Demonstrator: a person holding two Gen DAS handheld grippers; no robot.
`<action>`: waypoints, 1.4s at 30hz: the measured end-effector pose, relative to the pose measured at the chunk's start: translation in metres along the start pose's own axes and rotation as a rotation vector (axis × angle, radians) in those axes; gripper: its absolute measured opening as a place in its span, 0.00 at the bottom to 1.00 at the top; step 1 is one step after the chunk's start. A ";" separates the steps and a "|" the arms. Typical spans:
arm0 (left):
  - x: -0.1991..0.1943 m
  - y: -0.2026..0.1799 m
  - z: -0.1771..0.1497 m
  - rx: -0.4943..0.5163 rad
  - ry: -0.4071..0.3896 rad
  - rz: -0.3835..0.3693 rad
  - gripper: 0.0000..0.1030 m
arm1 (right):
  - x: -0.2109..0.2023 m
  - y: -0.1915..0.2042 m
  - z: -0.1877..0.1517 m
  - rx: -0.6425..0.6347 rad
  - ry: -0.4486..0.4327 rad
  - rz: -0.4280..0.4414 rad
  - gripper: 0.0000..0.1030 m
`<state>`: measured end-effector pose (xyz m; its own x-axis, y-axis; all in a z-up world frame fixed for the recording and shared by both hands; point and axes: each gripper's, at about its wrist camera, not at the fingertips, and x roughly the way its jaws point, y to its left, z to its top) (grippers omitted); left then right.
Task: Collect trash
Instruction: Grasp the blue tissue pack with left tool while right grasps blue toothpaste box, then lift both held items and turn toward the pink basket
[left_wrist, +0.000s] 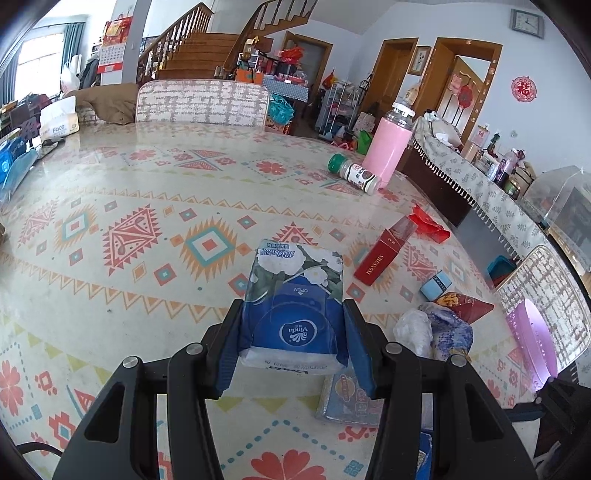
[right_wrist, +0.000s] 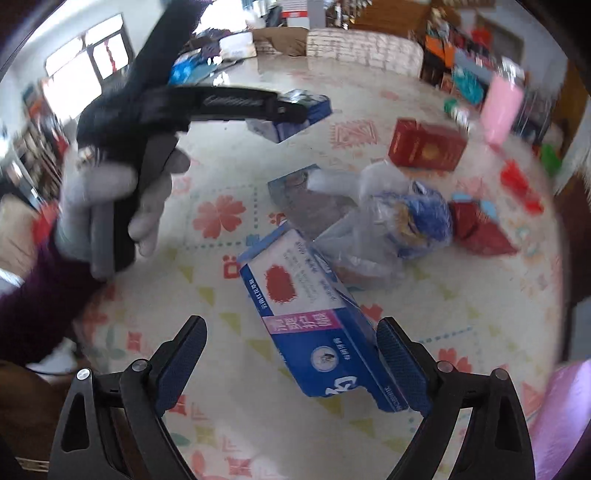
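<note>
Two grippers show: the left gripper (left_wrist: 293, 332) clamps a blue floral tissue pack (left_wrist: 295, 295) above the patterned table (left_wrist: 110, 184); the right gripper (right_wrist: 291, 354) hangs released over a blue-and-white carton (right_wrist: 314, 314).

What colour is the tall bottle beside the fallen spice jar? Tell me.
Pink bottle with a white cap, clearest in the left wrist view.

The tissue pack (left_wrist: 295, 306) reads "Vinda" and "OPEN", the red box (left_wrist: 380, 254) "SHUANGXI", the far tissue box (left_wrist: 59, 123) "Face".
</note>
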<state>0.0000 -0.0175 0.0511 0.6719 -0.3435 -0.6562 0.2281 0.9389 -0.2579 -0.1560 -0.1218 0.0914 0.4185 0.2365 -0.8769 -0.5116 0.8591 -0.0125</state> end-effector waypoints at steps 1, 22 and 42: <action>0.000 0.001 0.000 -0.001 0.000 0.000 0.49 | 0.003 0.004 0.001 -0.014 -0.003 -0.033 0.93; 0.003 0.001 -0.002 0.000 0.017 -0.023 0.49 | -0.022 0.000 -0.023 0.168 -0.162 -0.165 0.50; -0.043 -0.017 -0.013 0.017 -0.059 -0.046 0.49 | -0.072 -0.053 -0.110 0.427 -0.249 -0.249 0.52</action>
<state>-0.0414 -0.0189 0.0744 0.7009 -0.3845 -0.6007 0.2713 0.9226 -0.2741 -0.2417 -0.2342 0.1026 0.6795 0.0581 -0.7313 -0.0464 0.9983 0.0362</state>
